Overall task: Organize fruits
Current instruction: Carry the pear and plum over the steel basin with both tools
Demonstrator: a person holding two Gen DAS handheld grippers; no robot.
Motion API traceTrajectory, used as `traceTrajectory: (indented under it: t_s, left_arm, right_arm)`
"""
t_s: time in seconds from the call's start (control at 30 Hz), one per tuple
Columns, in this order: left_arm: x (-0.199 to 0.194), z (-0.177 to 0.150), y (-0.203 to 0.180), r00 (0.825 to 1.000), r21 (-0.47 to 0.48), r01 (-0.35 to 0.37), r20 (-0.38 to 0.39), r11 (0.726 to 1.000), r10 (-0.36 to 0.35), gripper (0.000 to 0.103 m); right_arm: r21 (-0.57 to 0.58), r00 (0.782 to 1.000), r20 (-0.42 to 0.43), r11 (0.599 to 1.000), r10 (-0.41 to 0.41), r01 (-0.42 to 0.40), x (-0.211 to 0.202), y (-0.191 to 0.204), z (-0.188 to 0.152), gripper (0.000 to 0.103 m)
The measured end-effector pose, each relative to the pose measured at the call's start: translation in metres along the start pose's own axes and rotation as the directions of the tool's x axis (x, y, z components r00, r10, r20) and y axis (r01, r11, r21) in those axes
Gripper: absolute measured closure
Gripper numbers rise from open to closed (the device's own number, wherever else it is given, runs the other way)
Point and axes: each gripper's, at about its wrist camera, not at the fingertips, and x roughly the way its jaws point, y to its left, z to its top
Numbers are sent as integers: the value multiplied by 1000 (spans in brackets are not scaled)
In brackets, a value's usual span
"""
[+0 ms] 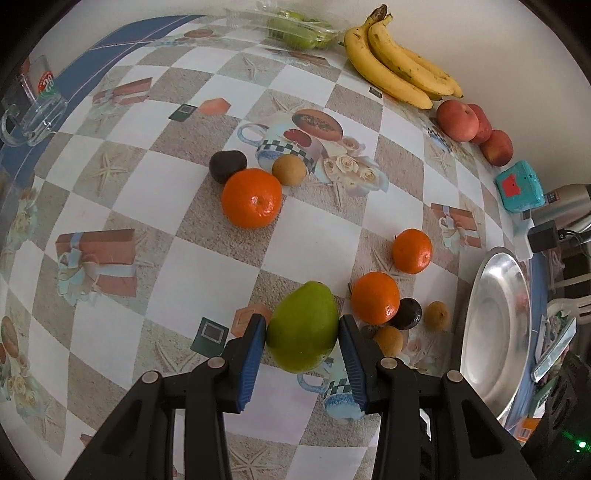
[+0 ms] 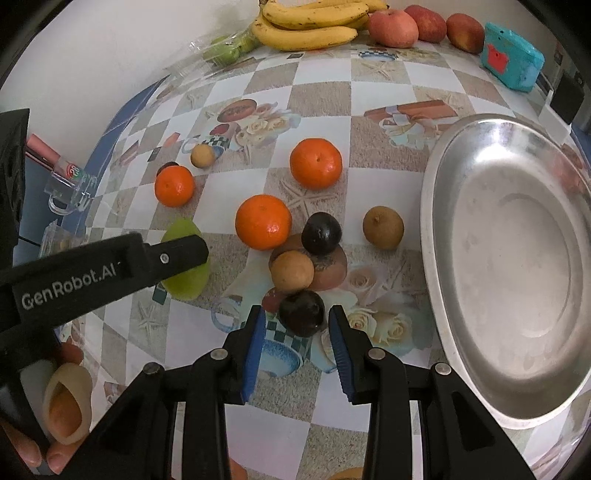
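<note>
Desk (image 1: 314, 229), checkered cloth printed with cups, roses and gift boxes. Left gripper (image 1: 303, 332): blue pads pressed to both sides of a green mango (image 1: 304, 326), which sits low over the cloth; whether it is lifted clear cannot be told. From the right wrist view the left gripper's black arm crosses the mango (image 2: 184, 258) and hides its middle. Right gripper (image 2: 297, 325): jaws apart, set to either side of a dark plum (image 2: 302, 313), small gaps showing, pads not touching it. A second plum (image 2: 320, 233) lies beyond, with a tan round fruit (image 2: 291, 270) just beside it and another (image 2: 383, 227) nearer the steel tray (image 2: 436, 258), which holds nothing and is cut off at the picture's right edge. Three oranges (image 2: 263, 221) (image 2: 316, 163) (image 2: 174, 185) lie spread across the middle; behind the leftmost one a dark fruit is mostly hidden, with a third tan fruit (image 2: 202, 156) close by. At the far wall: bananas (image 2: 310, 26), top cut off; three apples (image 2: 393, 27); green fruit in a clear bag (image 2: 225, 50), blurred; a teal box (image 2: 511, 55). A glass mug (image 1: 37, 110) stands at the left edge.
</note>
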Motion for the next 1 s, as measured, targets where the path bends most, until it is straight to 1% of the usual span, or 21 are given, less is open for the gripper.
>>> traceTrajectory:
  t_s: [0.03,0.27,0.43,0.6,0.77,0.9,1.0]
  left_arm:
    - [0,0,0,1000,0,-2,1,1000,2,60]
    - [3,0,1,1000,-3,-3,-6,1000,3,60]
    - [1,1,4,1000,-19,5,1,1000,-5,60]
    - [-5,1,8,1000,-37,7,19,999,-7,60]
    - [-14,1,4,999,-28,7,54,1000,-5,60]
    - [-18,0,-4,997,-14,24,69,1000,-23,60]
    - [-24,-2,-14,995,15,41,95,999,-42,60]
  right_arm:
    - [-3,1000,-4,1000,-1,1,1,0,0,72]
    - [-11,1000,2,1000,-4,4,3,0,1,78]
    - [-3,1000,17,1000,15,-15,-2,-1,-1,78]
    - [1,998,56,999,32,-32,-17,-1,-2,78]
    - [-10,990,127,999,53,-52,-40,1,-3,78]
    - [3,989,143,999,38,-39,-46,-2,-1,78]
    - [35,987,161,999,23,-29,-52,-12,-1,78]
